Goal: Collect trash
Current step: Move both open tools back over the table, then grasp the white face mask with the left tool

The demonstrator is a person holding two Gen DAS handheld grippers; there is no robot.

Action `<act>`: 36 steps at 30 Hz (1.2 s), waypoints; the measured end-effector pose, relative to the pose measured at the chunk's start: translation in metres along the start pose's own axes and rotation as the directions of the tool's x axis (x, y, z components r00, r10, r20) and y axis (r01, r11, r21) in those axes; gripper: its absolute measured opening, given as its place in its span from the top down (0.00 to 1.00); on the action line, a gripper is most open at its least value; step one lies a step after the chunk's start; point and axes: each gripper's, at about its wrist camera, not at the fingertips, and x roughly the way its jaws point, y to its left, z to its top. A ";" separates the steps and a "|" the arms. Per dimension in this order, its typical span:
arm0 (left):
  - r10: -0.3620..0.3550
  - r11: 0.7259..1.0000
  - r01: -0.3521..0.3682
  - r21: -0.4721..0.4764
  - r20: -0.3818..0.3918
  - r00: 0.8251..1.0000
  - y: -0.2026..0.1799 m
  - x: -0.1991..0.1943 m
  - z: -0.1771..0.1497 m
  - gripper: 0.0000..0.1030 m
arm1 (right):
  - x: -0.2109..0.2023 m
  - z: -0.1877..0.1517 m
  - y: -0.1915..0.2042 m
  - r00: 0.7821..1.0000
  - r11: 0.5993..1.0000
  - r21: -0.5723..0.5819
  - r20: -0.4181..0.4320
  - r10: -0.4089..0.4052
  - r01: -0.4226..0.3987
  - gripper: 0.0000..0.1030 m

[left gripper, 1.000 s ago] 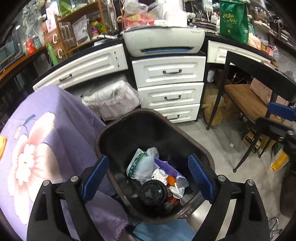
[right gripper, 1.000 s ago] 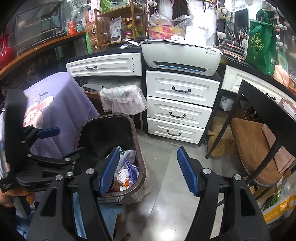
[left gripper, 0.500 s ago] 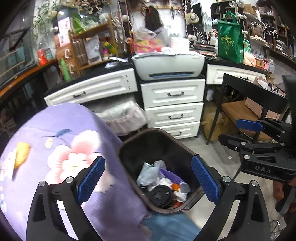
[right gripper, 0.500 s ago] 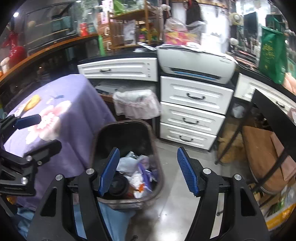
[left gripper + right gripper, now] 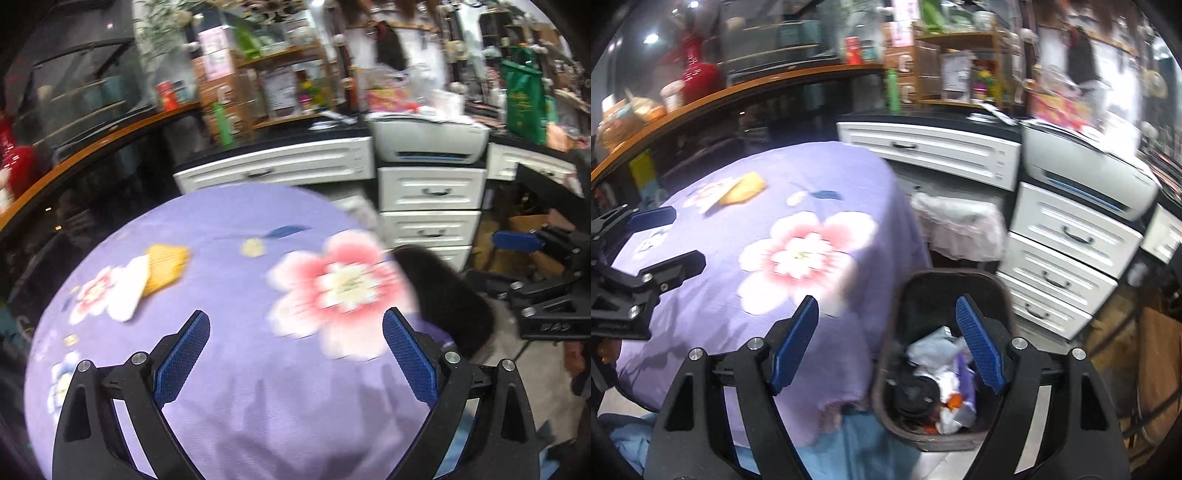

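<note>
Both sets of tongs are hanging empty over the bench (image 5: 229, 424): the left tongs (image 5: 295, 354) are gaping wide and the right tongs (image 5: 886, 343) are opening with nothing between them. The yellow wrapper (image 5: 166, 267) and a small pale scrap (image 5: 253, 246) are lying toward the bench's far edge. The bin (image 5: 905, 413) is sitting on the floor at the bench's near right corner. A hurried pinch is likely bunching the loose cloth or flicking the scrap off the far edge.

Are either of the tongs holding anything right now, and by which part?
Nothing is held. The left tongs stand open over the purple tablecloth; the right tongs are opening, empty, by the trash bin.
</note>
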 end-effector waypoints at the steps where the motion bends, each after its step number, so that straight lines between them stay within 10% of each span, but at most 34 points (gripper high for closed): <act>1: 0.020 1.000 -0.020 -0.004 -0.008 1.000 0.008 0.000 -0.001 0.09 | 0.002 0.003 0.009 1.000 1.000 -0.012 -0.002 0.018 -0.018 0.26; 14: 0.245 0.964 -0.257 -0.067 -0.148 0.958 0.127 0.041 -0.020 0.10 | 0.021 0.026 0.079 0.992 0.984 -0.121 -0.027 0.124 -0.127 0.25; 36: 0.222 0.960 -0.260 -0.104 -0.285 0.932 0.179 0.140 0.002 0.51 | 0.053 0.059 0.124 0.985 0.966 -0.194 -0.060 0.161 -0.169 0.25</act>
